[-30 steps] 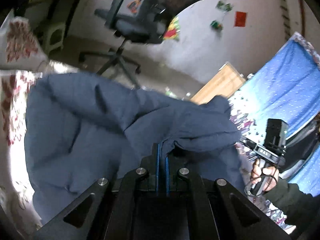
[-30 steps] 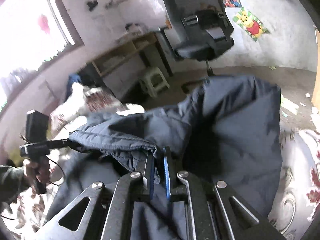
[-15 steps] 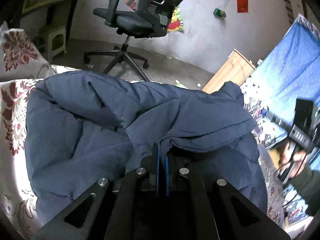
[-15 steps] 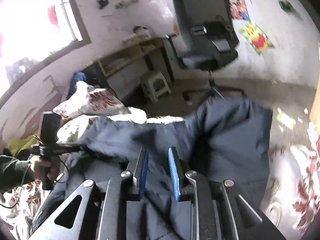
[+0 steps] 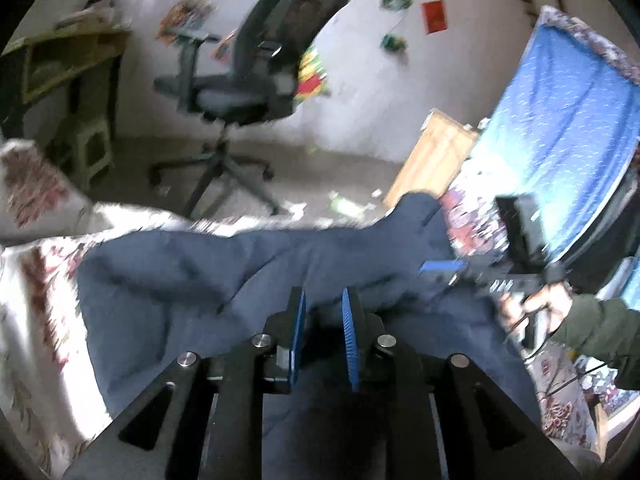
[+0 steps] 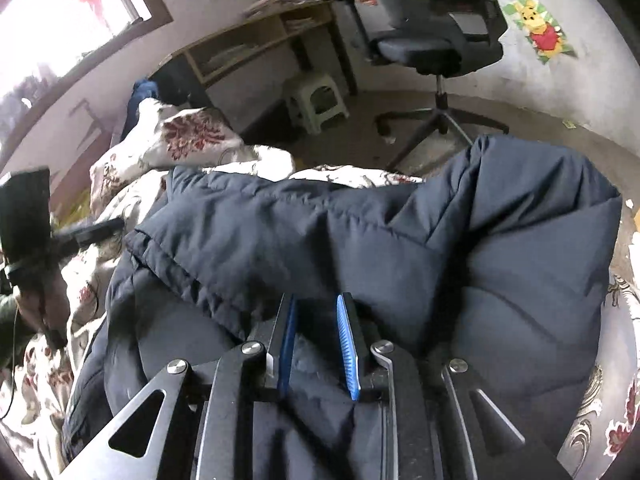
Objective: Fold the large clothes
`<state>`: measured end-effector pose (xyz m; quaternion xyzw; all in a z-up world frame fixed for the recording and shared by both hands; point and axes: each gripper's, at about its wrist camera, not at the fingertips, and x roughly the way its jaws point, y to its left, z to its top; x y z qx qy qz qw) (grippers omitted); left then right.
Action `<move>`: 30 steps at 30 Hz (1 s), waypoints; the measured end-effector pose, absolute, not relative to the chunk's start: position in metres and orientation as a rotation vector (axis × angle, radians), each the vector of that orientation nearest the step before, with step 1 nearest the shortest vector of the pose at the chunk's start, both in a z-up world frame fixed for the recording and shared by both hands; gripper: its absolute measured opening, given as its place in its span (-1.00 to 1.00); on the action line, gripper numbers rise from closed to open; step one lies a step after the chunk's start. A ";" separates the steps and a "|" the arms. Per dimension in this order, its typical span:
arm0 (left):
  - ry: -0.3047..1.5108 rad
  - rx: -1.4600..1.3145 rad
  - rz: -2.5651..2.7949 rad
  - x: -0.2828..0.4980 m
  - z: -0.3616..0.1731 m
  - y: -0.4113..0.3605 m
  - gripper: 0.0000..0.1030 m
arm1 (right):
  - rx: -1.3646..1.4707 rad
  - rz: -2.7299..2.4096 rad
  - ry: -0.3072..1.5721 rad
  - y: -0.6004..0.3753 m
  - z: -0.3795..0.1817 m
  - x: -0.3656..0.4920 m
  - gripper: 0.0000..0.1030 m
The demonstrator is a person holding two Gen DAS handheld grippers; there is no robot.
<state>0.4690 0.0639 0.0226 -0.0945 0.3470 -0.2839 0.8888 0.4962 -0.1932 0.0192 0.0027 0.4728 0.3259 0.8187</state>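
A large dark navy padded jacket (image 5: pixel 192 280) lies spread on a floral bedspread (image 5: pixel 36 344), folded over on itself. My left gripper (image 5: pixel 323 298) is open just above the jacket, holding nothing. In the right wrist view the jacket (image 6: pixel 400 240) fills the middle, with a sleeve laid across it. My right gripper (image 6: pixel 316 304) is open over the jacket, empty. The right gripper also shows in the left wrist view (image 5: pixel 516 280), held by a hand. The left gripper shows at the left edge of the right wrist view (image 6: pixel 92 232).
An office chair (image 5: pixel 256 92) stands on the floor beyond the bed, also in the right wrist view (image 6: pixel 436 40). A plastic stool (image 6: pixel 316 100) and a wooden desk (image 6: pixel 256 40) stand by the wall. A floral pillow (image 6: pixel 180 136) lies at the bed's far left. A blue sheet (image 5: pixel 560 128) hangs at right.
Both grippers have let go of the jacket and opened: the right one half a second ago, the left one since. The jacket has dropped flatter onto the bed.
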 end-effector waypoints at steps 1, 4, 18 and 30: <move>0.711 -0.212 -0.620 0.476 0.024 0.056 -0.70 | -0.006 0.698 1.011 -0.193 0.019 0.495 -0.61; 0.815 -0.155 -0.706 0.504 0.013 0.021 -0.70 | -0.045 0.699 1.027 -0.192 0.016 0.497 -0.66; 1.103 -0.052 -0.515 0.598 -0.087 -0.014 -0.92 | -0.179 0.555 0.997 -0.163 -0.047 0.542 -0.75; 0.714 -0.118 -0.525 0.549 -0.023 0.028 -0.91 | -0.076 0.541 0.730 -0.199 0.038 0.531 -0.71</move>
